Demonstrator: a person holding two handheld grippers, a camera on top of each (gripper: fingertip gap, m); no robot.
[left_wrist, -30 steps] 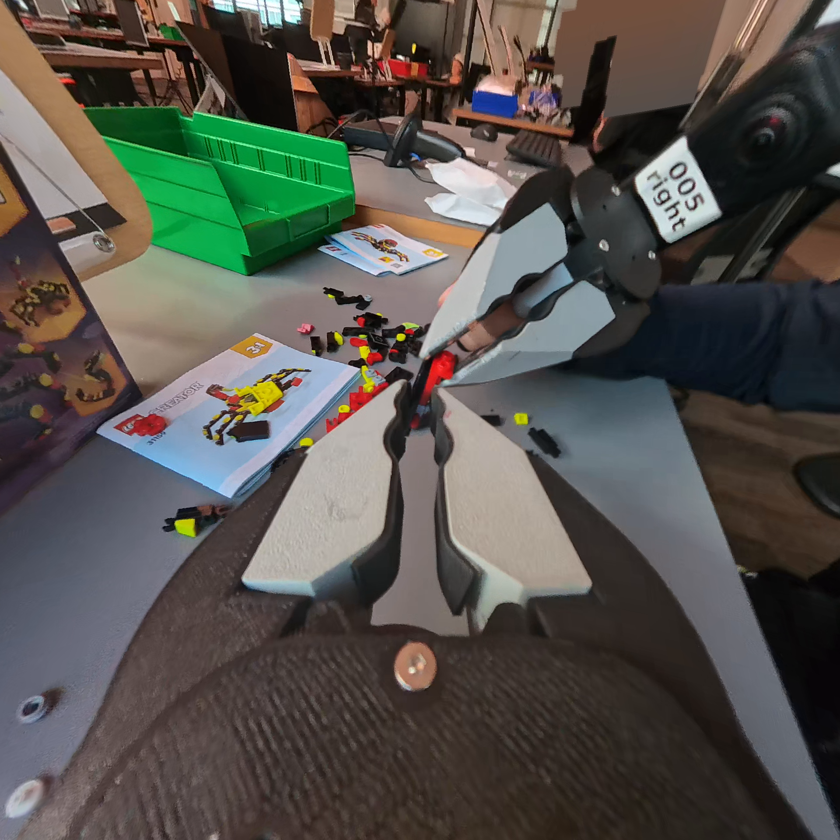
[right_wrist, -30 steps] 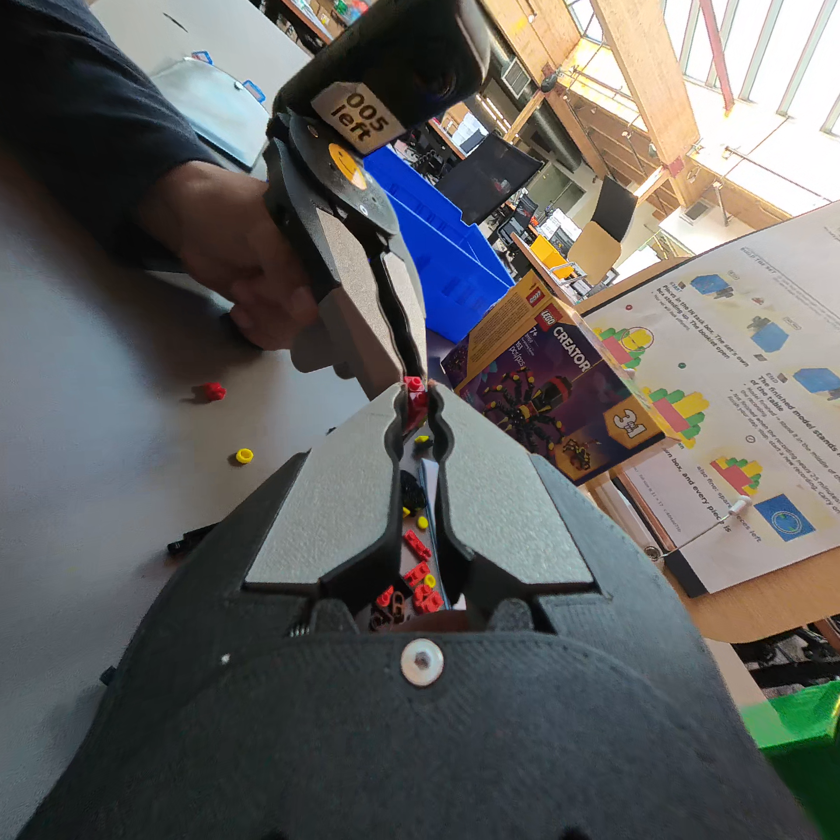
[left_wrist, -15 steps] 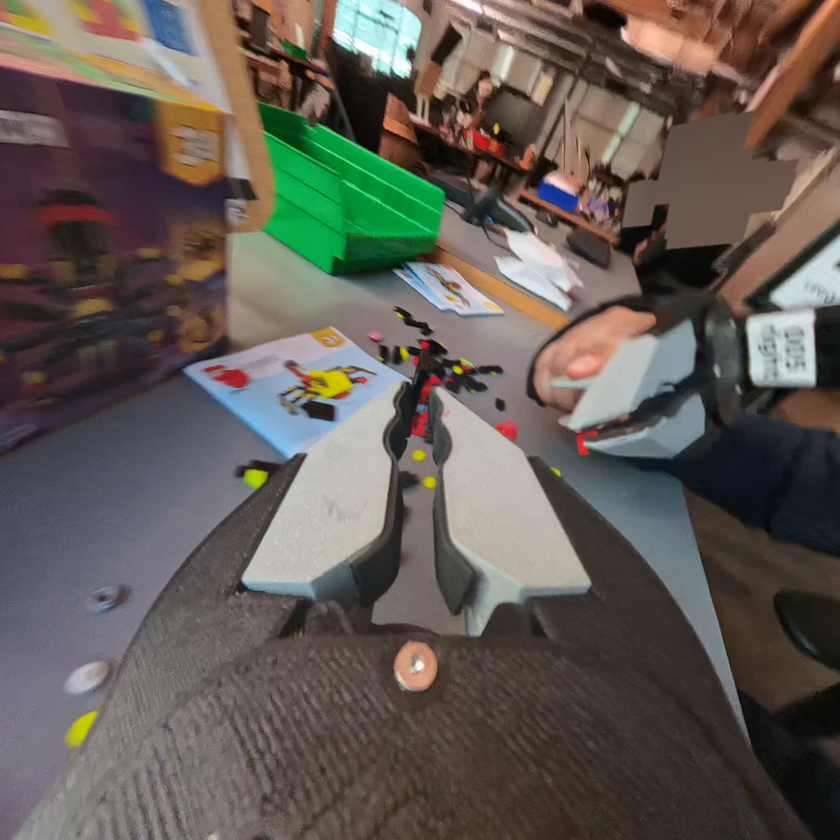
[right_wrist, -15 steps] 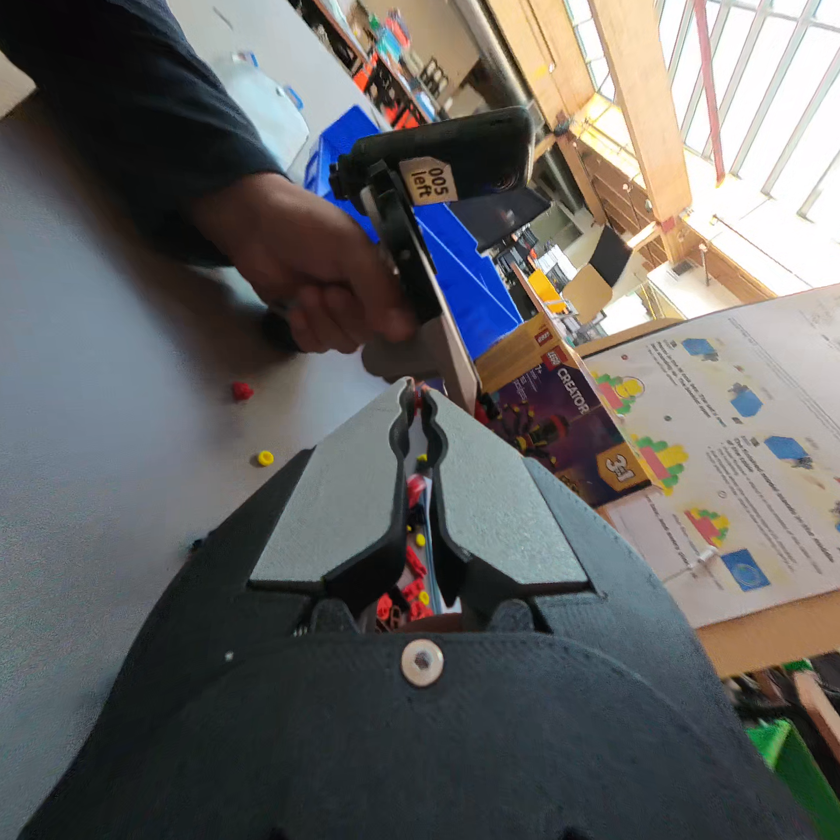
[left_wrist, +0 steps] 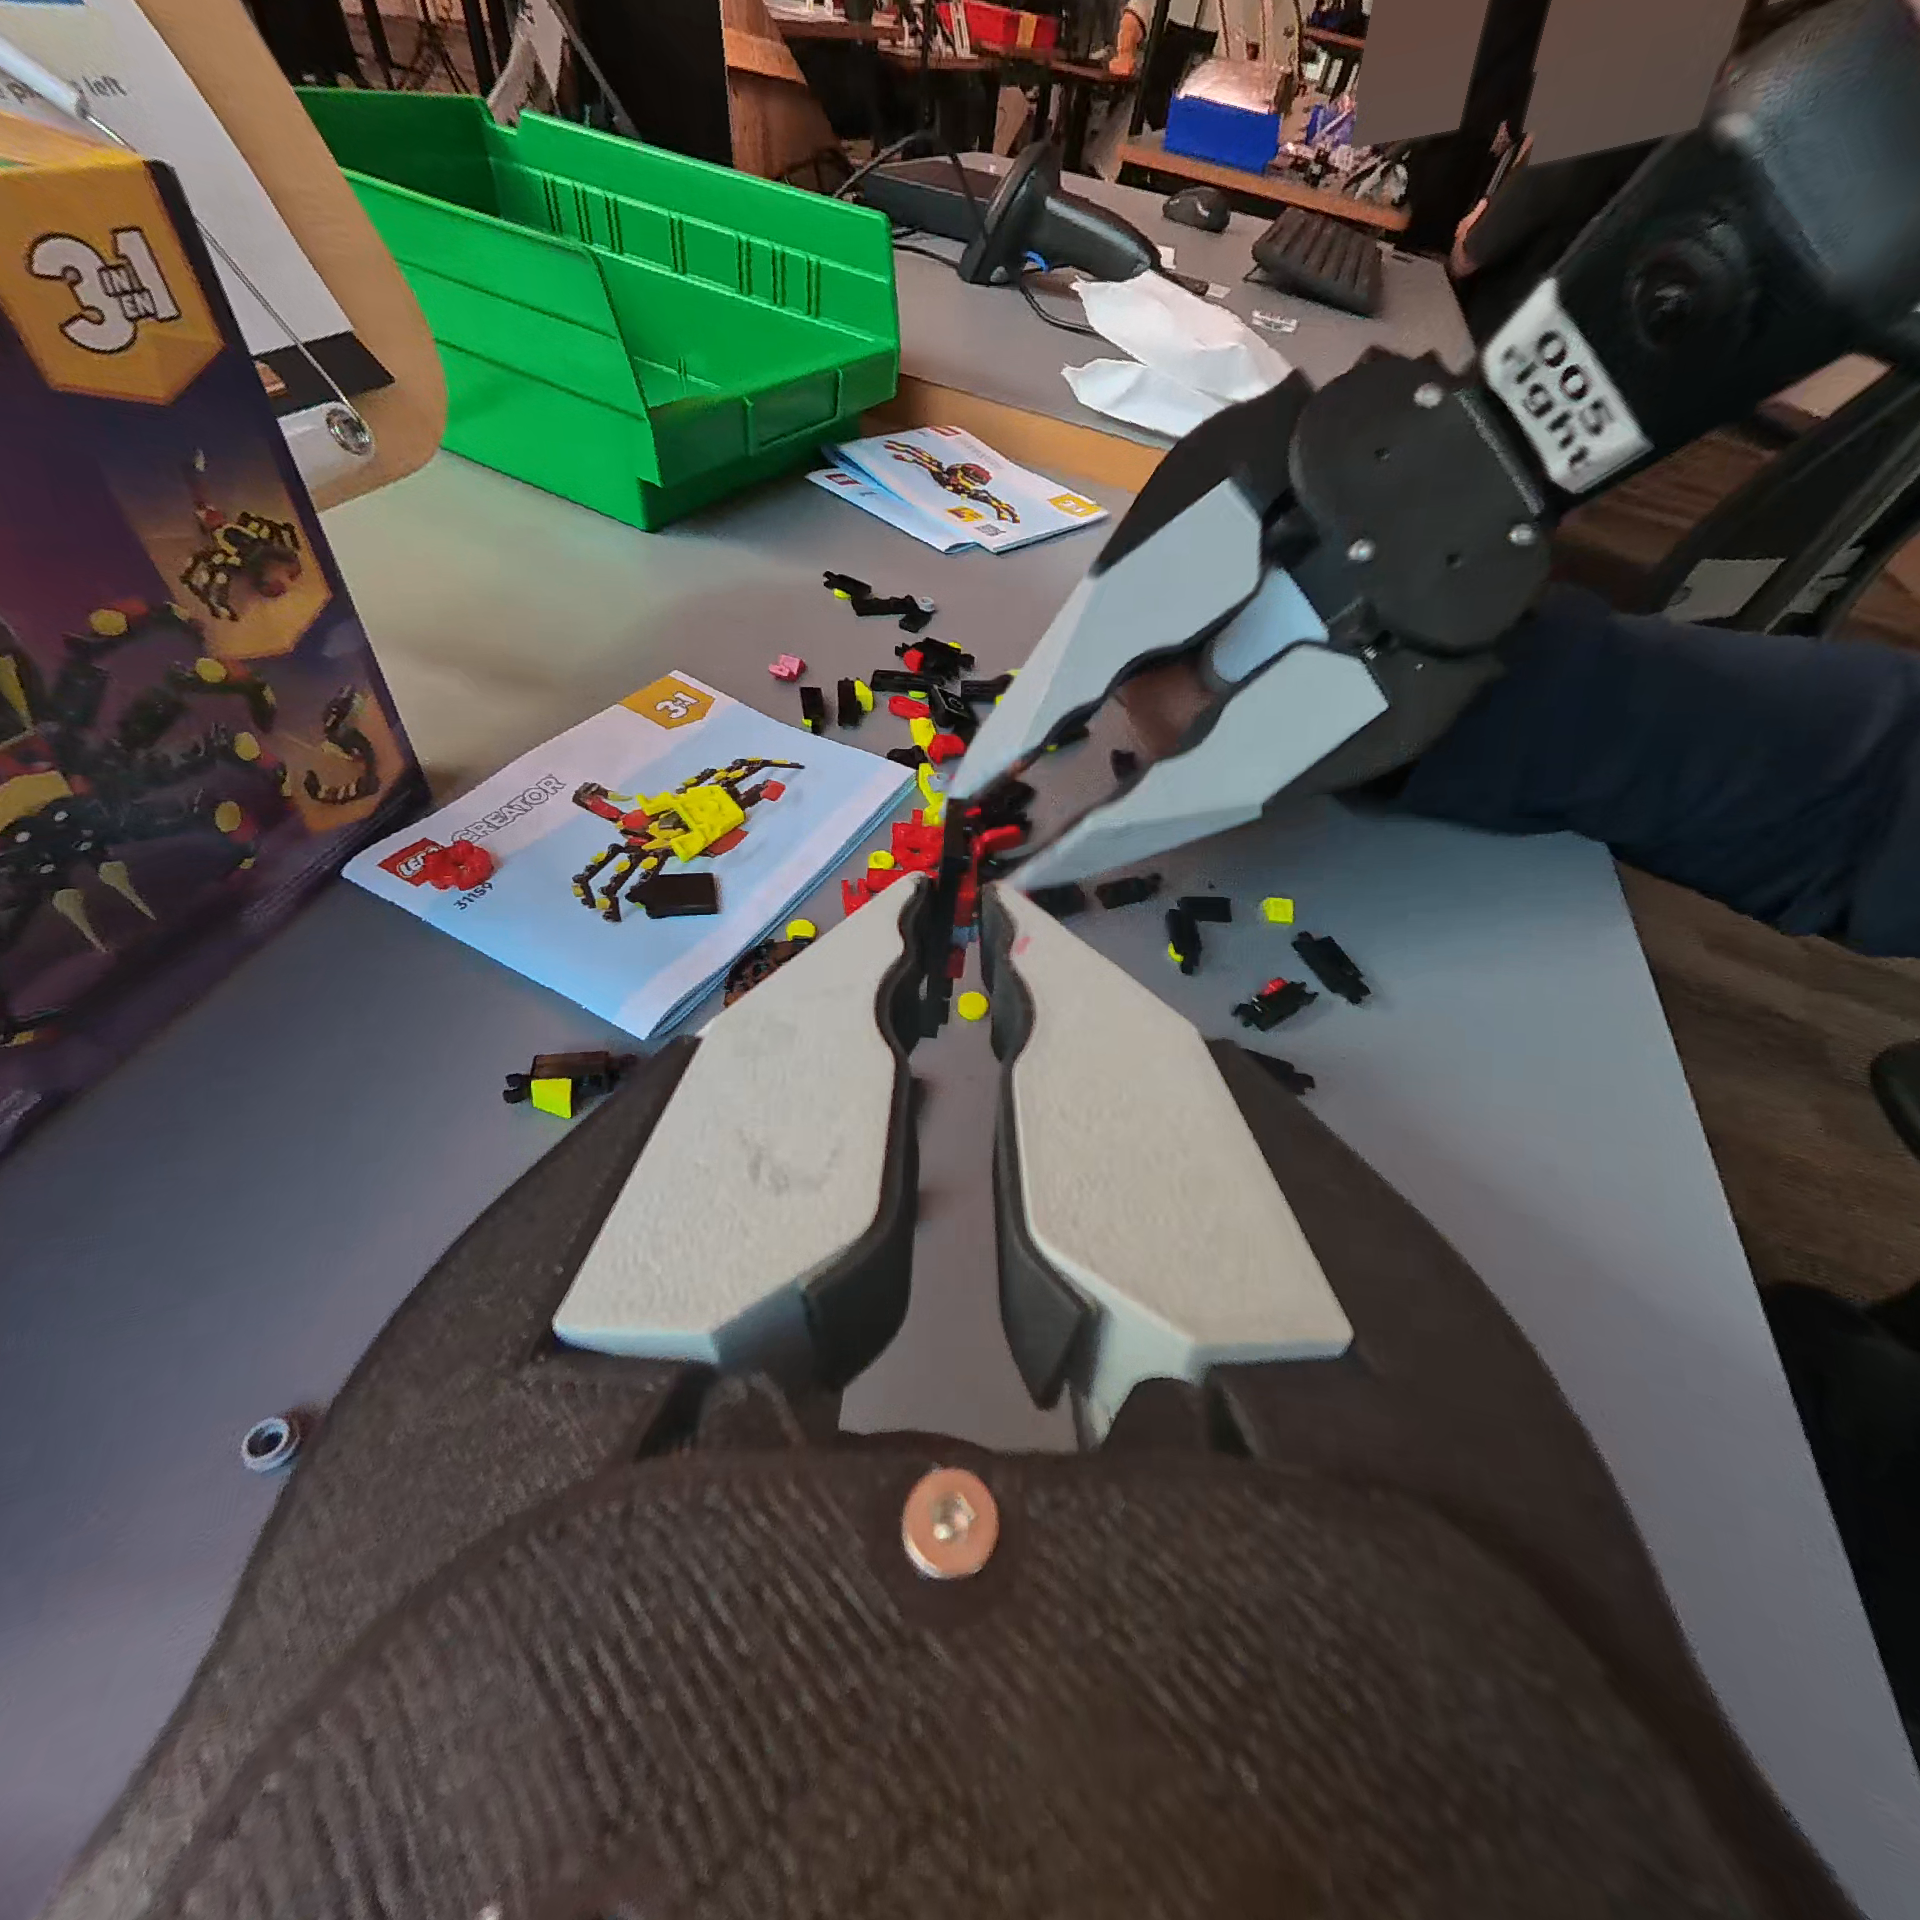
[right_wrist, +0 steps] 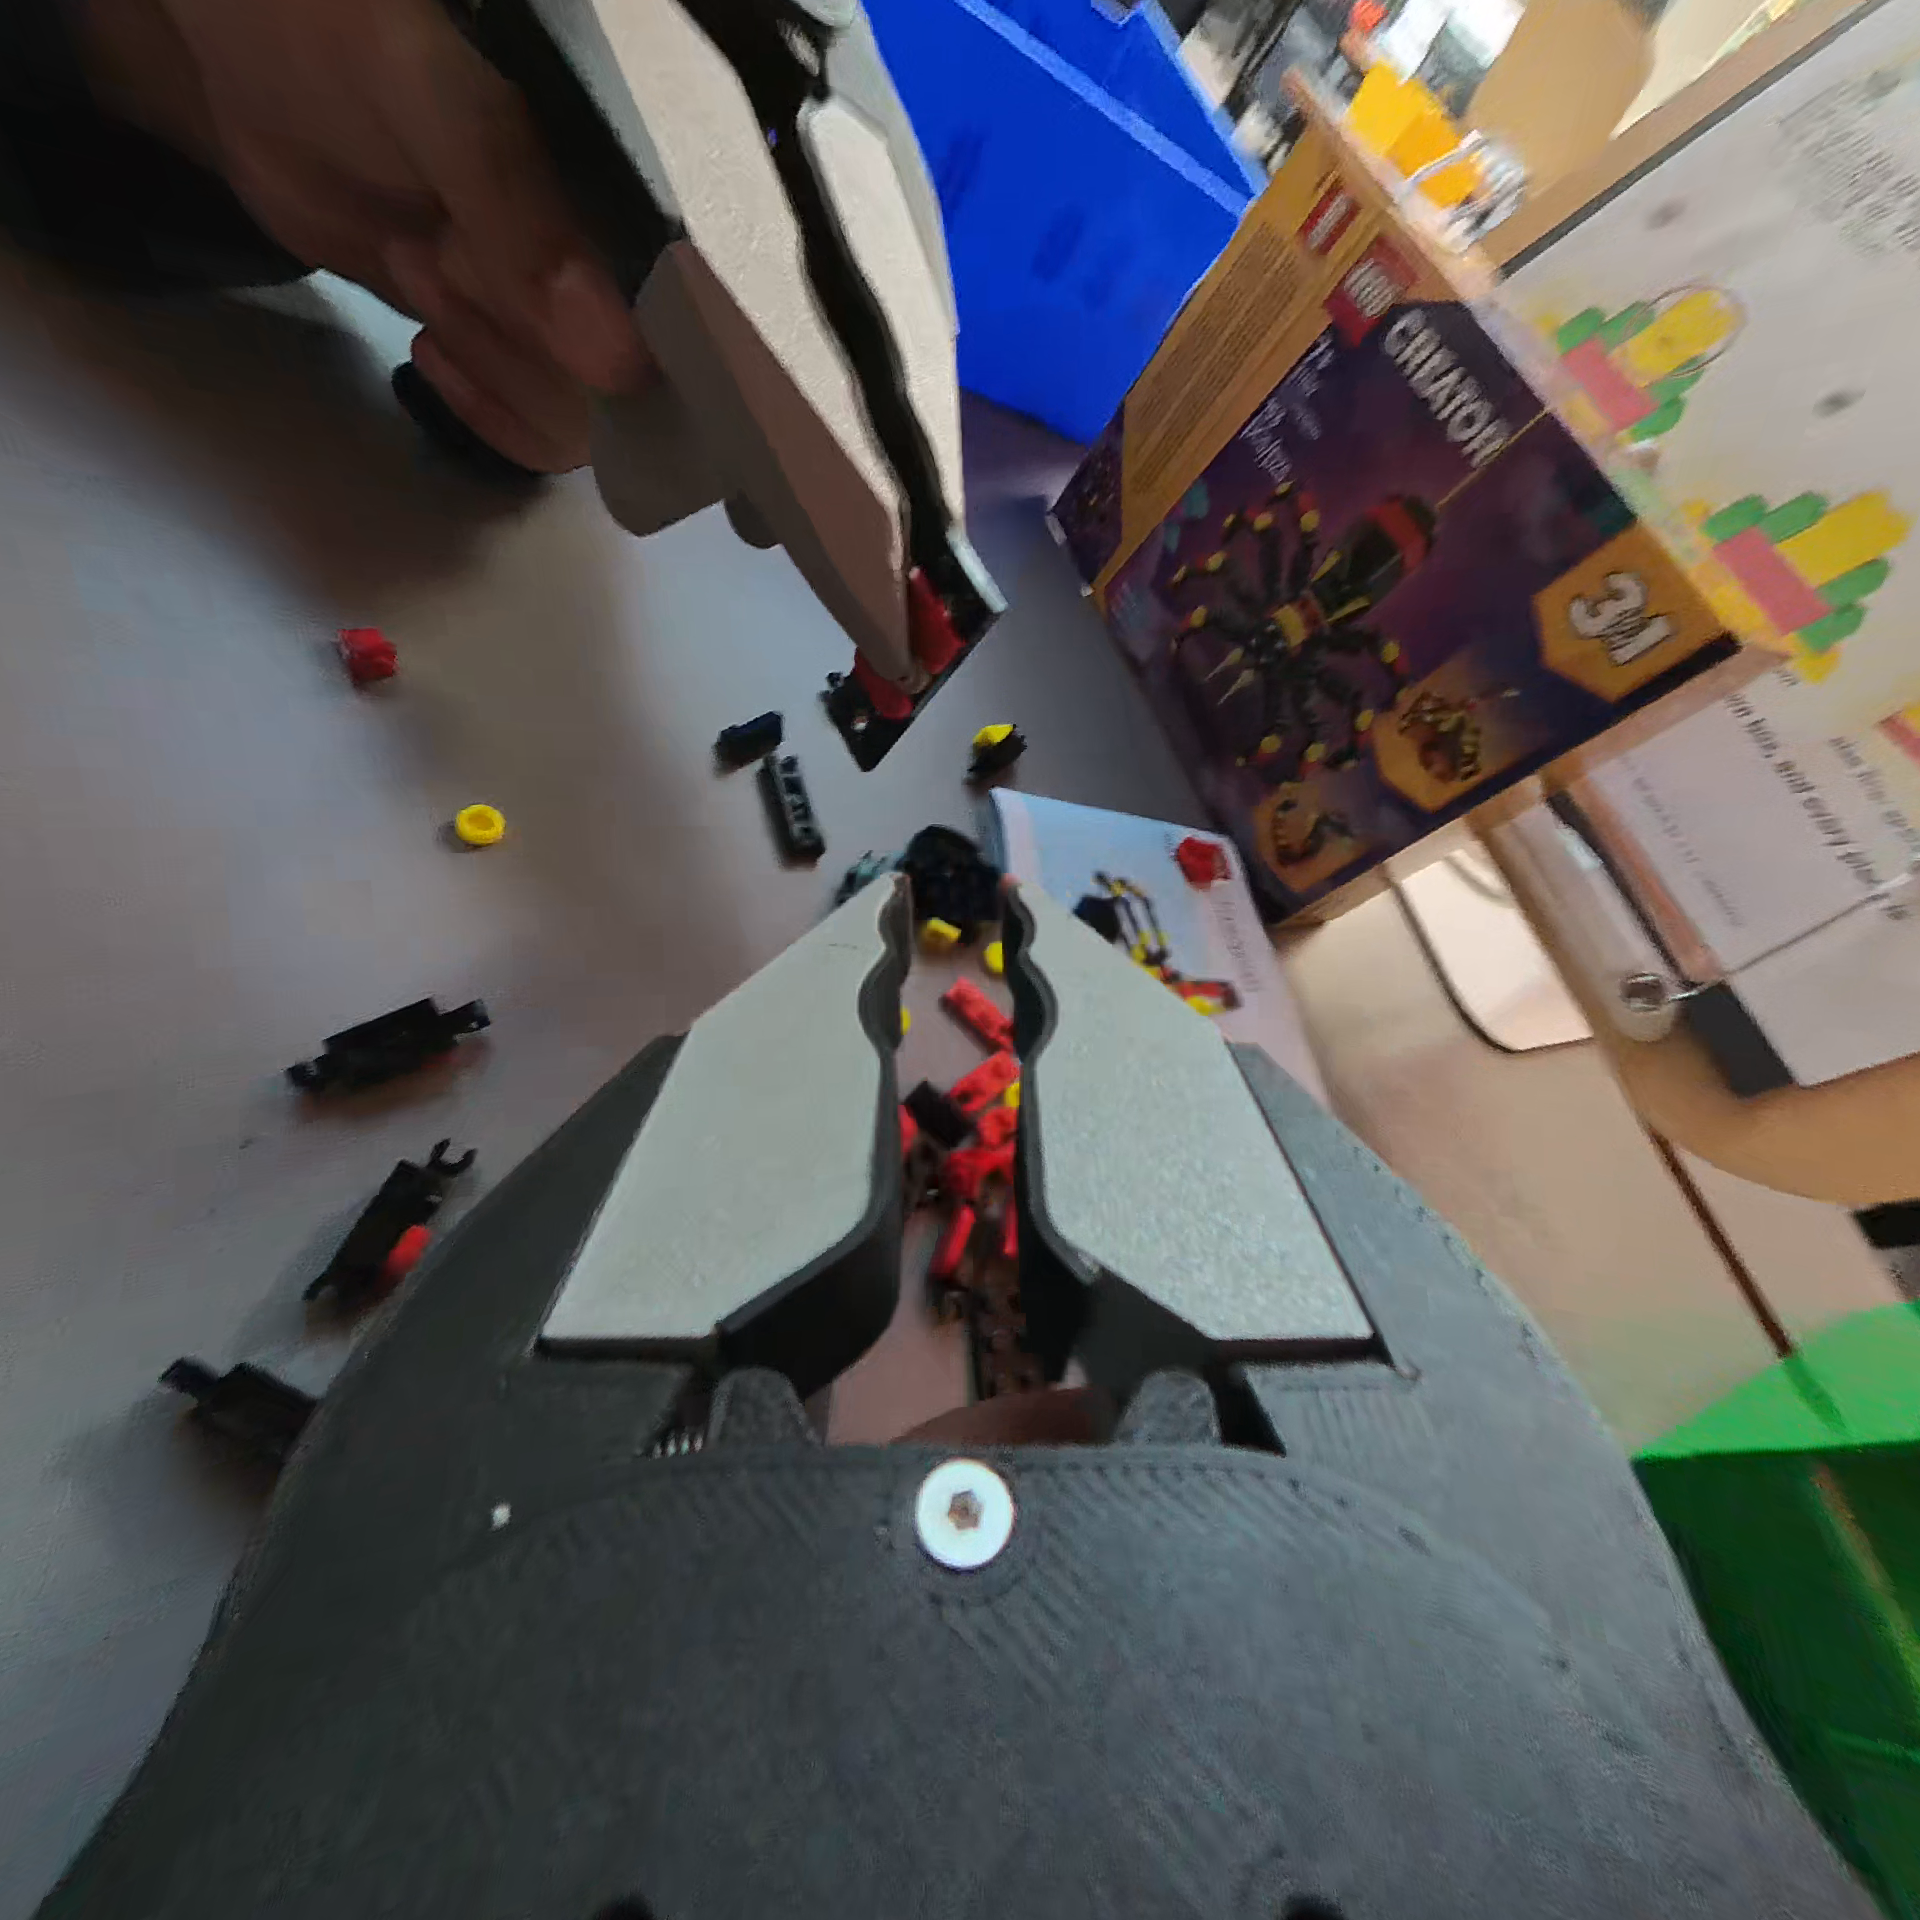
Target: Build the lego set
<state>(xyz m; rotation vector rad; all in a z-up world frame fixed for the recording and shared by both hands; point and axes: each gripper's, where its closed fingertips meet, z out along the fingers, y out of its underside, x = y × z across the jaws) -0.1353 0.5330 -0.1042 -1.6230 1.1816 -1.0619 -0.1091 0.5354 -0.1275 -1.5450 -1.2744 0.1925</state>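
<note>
Left wrist view: grey table (left_wrist: 312, 1195), workshop benches behind. Left gripper (left_wrist: 951, 904) clamped on a black-and-red lego assembly (left_wrist: 961, 873) above the loose bricks (left_wrist: 925, 707). Right gripper (right_wrist: 956, 914) slightly parted, holding nothing. Green bin (left_wrist: 644, 322) and set box (left_wrist: 156, 623) crowd the left; the table's right edge is close.

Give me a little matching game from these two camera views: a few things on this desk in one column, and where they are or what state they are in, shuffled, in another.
Things:
1. left gripper
2. right gripper
3. green bin
4. instruction booklet

Places or states:
A. lying flat on the grey table, beside the loose bricks
B. shut on a black and red assembly
C. jaws slightly parted, nothing between them
D. at the far side of the table, behind the booklet

Pairs: 1-B, 2-C, 3-D, 4-A
</note>
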